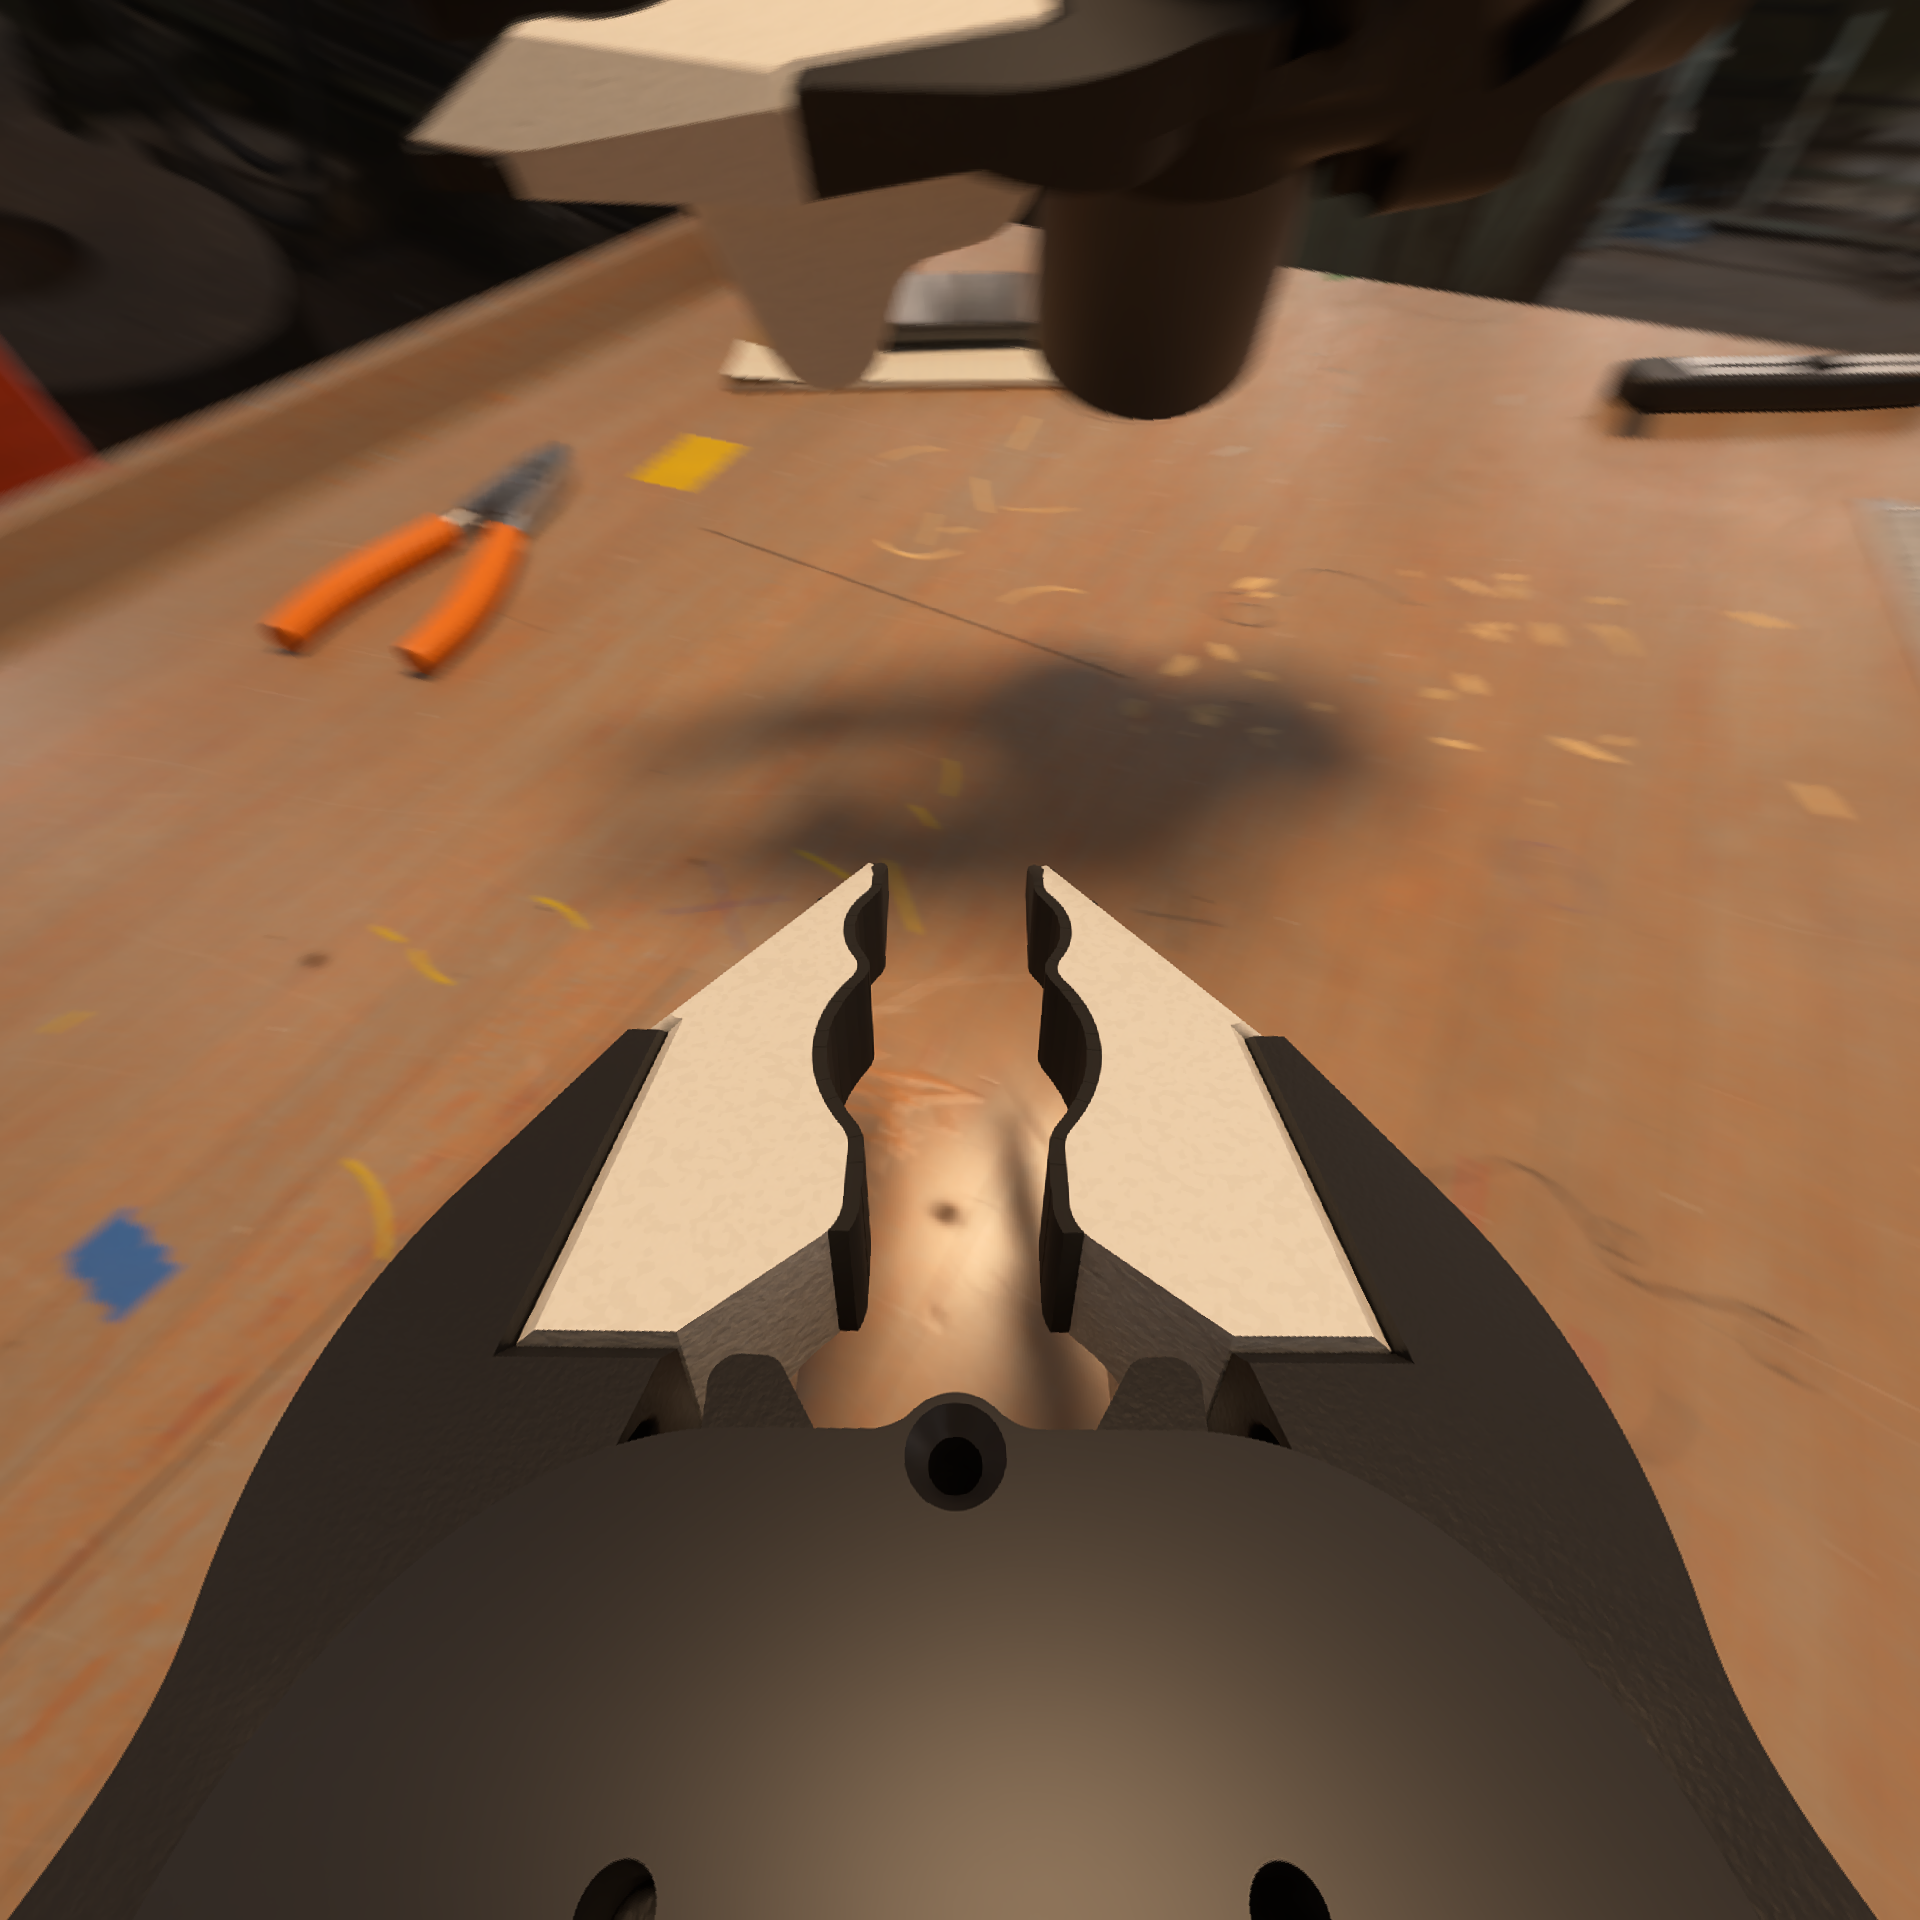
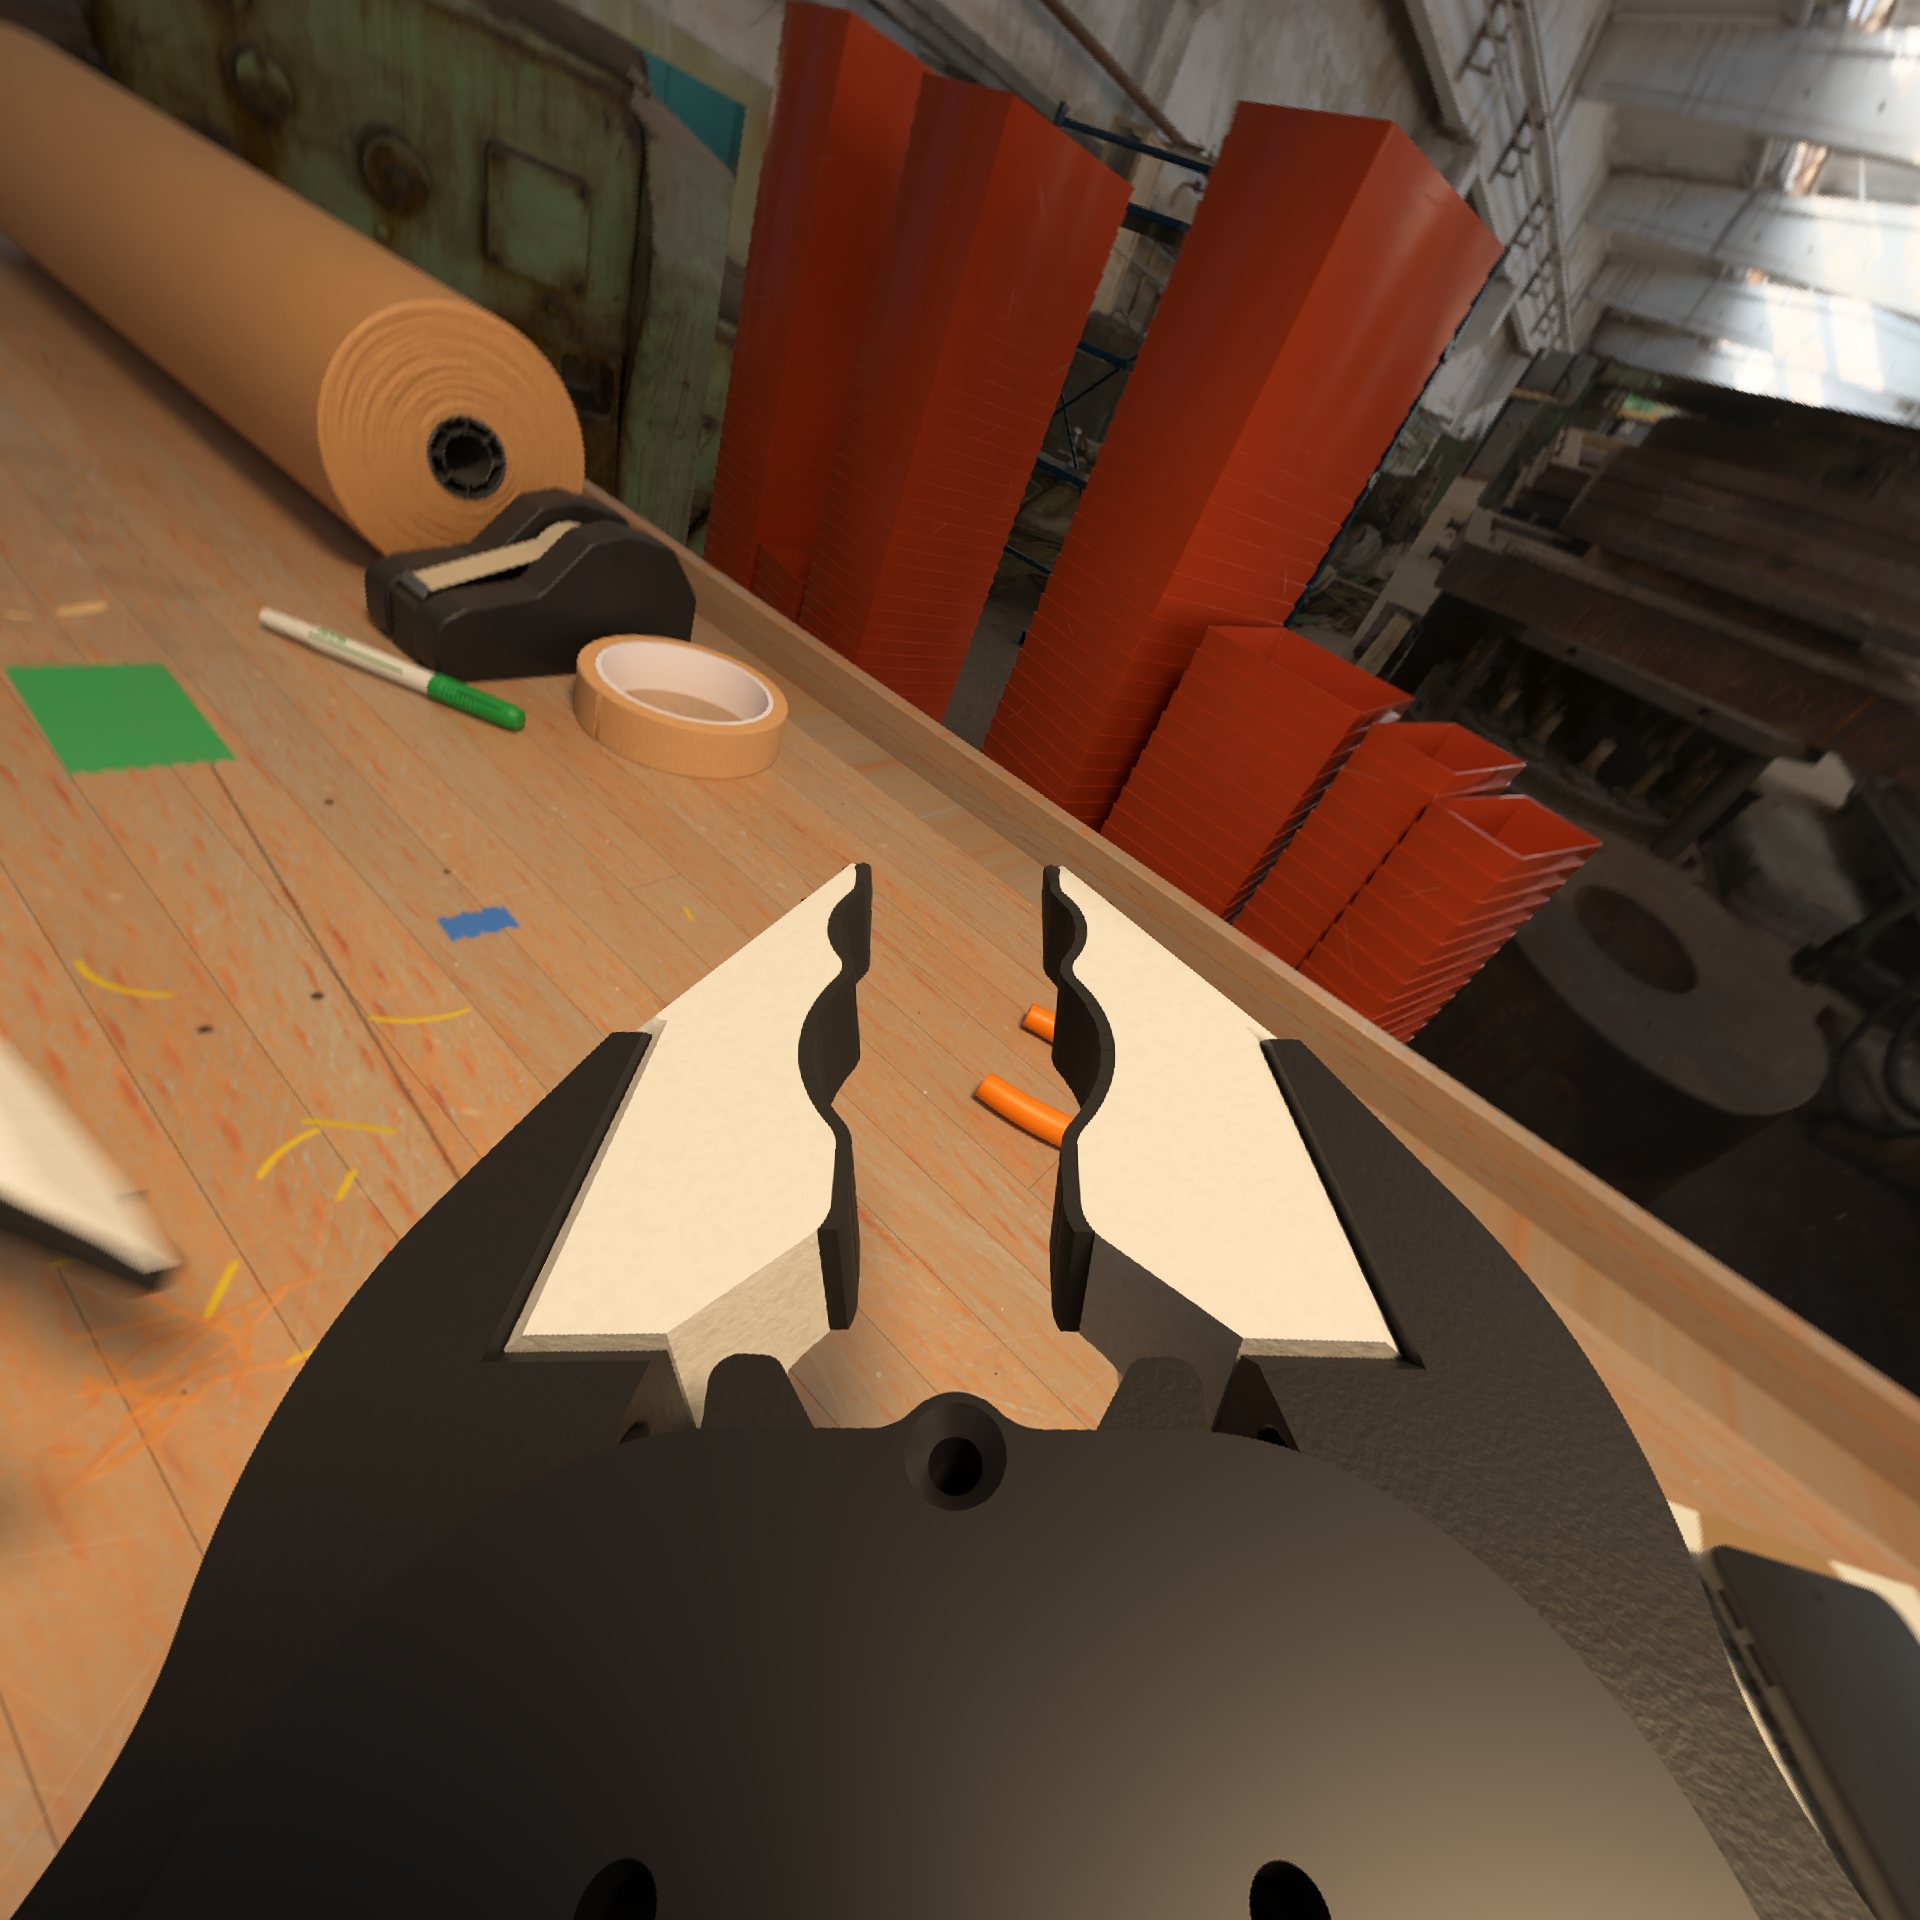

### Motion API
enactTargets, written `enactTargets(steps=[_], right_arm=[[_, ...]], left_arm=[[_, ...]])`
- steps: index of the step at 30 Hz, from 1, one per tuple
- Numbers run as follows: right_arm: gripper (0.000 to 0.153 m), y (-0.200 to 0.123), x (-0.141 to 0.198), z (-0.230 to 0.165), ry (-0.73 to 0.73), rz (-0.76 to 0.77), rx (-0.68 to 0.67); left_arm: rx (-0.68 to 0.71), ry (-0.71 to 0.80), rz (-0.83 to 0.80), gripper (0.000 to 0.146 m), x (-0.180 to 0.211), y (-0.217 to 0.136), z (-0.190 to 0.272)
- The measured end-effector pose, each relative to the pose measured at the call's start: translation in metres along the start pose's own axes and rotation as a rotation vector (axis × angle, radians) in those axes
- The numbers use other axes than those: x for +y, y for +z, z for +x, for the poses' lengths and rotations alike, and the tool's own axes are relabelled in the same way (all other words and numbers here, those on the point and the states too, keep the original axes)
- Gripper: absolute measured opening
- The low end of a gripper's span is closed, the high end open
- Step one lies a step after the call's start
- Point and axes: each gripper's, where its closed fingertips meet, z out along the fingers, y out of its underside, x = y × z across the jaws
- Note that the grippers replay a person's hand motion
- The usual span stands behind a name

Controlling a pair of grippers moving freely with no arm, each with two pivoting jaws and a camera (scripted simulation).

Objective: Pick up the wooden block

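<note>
No wooden block shows in either view. My left gripper [image 1: 956, 883] is open and empty, low over the wooden workbench [image 1: 1455, 987], with only bare bench top between its fingers. The right gripper hangs just ahead of and above it, blurred, with one pale finger [image 1: 810, 312] pointing down and a dark shadow on the bench below. My right gripper [image 2: 956, 883] is open and empty above the bench [image 2: 623, 935]. The orange handles of a pair of pliers [image 2: 1023, 1112] lie on the bench beyond its fingers. A pale fingertip of the left gripper [image 2: 73, 1195] shows at the left edge.
Orange-handled pliers [image 1: 416, 582], a yellow tape patch [image 1: 689, 462], a blue patch [image 1: 123, 1262] and a black tool [image 1: 1766, 390] lie on the bench. A brown paper roll [image 2: 312, 301], tape dispenser [image 2: 530, 592], tape roll [image 2: 681, 707] and green marker [image 2: 395, 670] stand near the bench edge [image 2: 1351, 1060]. Red bin stacks [image 2: 1247, 468] rise beyond.
</note>
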Motion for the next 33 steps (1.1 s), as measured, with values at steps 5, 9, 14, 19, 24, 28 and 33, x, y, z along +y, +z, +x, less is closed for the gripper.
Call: enactTargets(steps=[5, 9, 14, 19, 24, 28, 33], right_arm=[[0.033, -0.002, -0.004, -0.014, -0.082, 0.010, -0.013], [0.033, -0.008, -0.013, -0.013, -0.057, 0.043, -0.020], [0.033, -0.013, -0.020, -0.011, -0.037, 0.070, -0.022], [0.033, -0.011, -0.017, -0.013, -0.060, 0.057, -0.021], [0.033, -0.009, -0.012, -0.013, -0.053, 0.043, -0.029], [0.034, -0.009, -0.010, -0.012, -0.049, 0.042, -0.032], [0.033, -0.009, -0.010, -0.012, -0.053, 0.040, -0.032]], left_arm=[[0.099, -0.020, 0.002, 0.021, -0.025, -0.080, 0.028], [-0.202, -0.067, -0.153, 0.027, -0.017, -0.170, -0.039], [-0.441, -0.283, -0.488, 0.035, 0.064, -0.249, -0.116], [-0.470, -0.410, -0.760, 0.036, 0.134, -0.266, -0.145], [-0.451, -0.438, -0.875, 0.041, 0.158, -0.265, -0.154], [-0.436, -0.447, -0.906, 0.054, 0.165, -0.261, -0.157], [-0.420, -0.476, -0.917, 0.040, 0.168, -0.259, -0.157]])
